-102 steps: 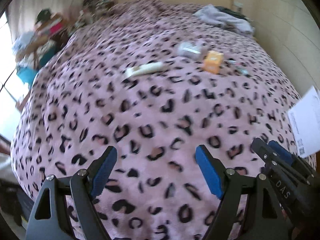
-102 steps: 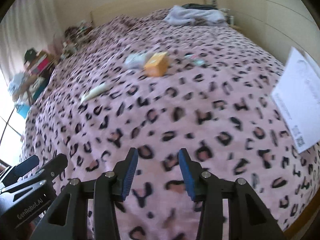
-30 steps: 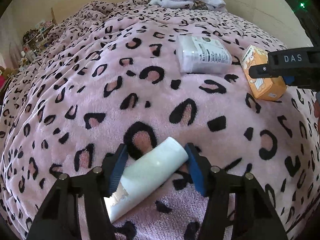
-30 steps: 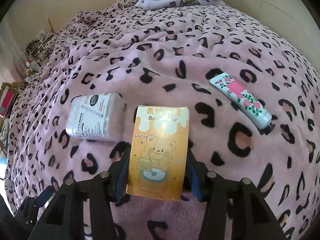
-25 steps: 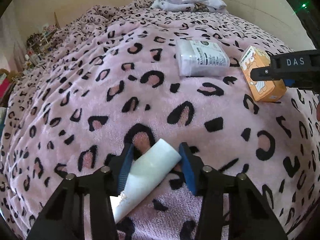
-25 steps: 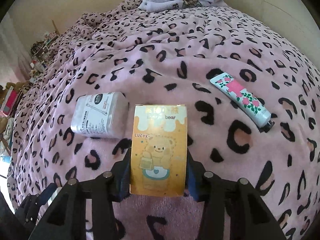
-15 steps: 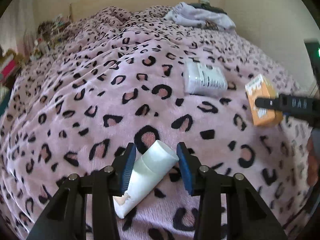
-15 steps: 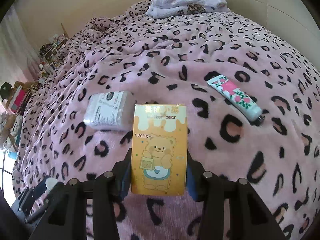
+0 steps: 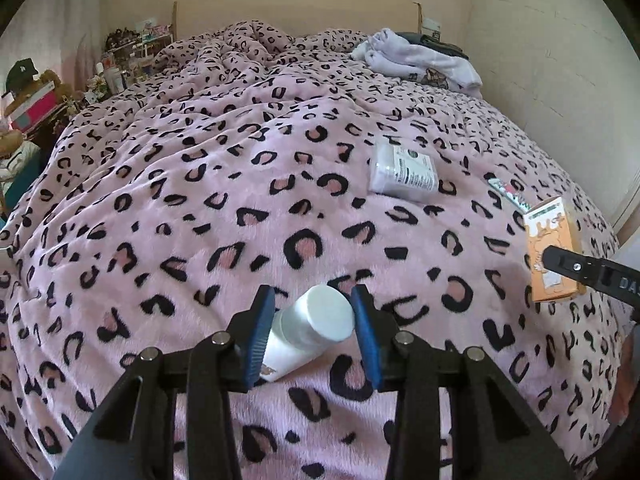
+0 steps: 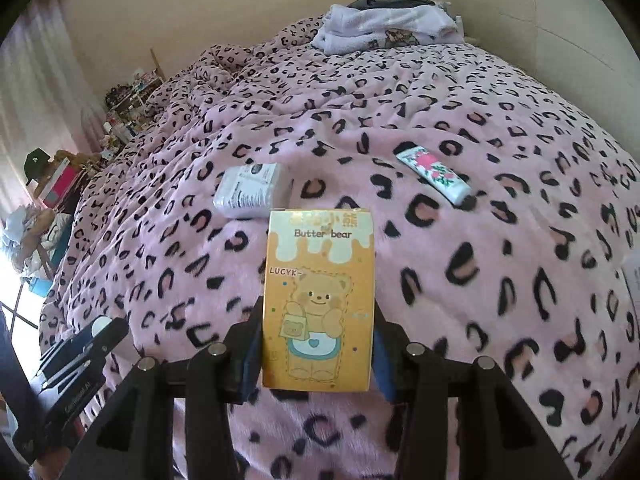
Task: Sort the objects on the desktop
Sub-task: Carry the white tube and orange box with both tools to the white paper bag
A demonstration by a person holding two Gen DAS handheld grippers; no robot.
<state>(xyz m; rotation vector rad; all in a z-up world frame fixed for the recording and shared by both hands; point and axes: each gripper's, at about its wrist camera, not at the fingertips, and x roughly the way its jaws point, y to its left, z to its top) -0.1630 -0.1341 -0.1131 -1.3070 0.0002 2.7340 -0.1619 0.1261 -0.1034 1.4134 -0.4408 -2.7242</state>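
Observation:
My left gripper (image 9: 314, 320) is shut on a white tube (image 9: 308, 330) and holds it above the pink leopard blanket (image 9: 240, 168). My right gripper (image 10: 318, 344) is shut on an orange Butter bear box (image 10: 319, 300), held upright above the blanket; the box also shows in the left wrist view (image 9: 552, 248) at the right. A white wipes pack (image 9: 402, 170) lies on the blanket, also seen in the right wrist view (image 10: 252, 190). A floral hand cream tube (image 10: 434, 176) lies to its right.
Folded clothes (image 10: 384, 26) lie at the bed's far end by the headboard (image 9: 296, 12). Cluttered shelves and boxes (image 9: 28, 92) stand left of the bed. A wall (image 9: 560, 80) runs along the right side.
Both grippers closed on their objects and lifted them off the blanket, pulling back; the wipes pack and floral tube stayed in place.

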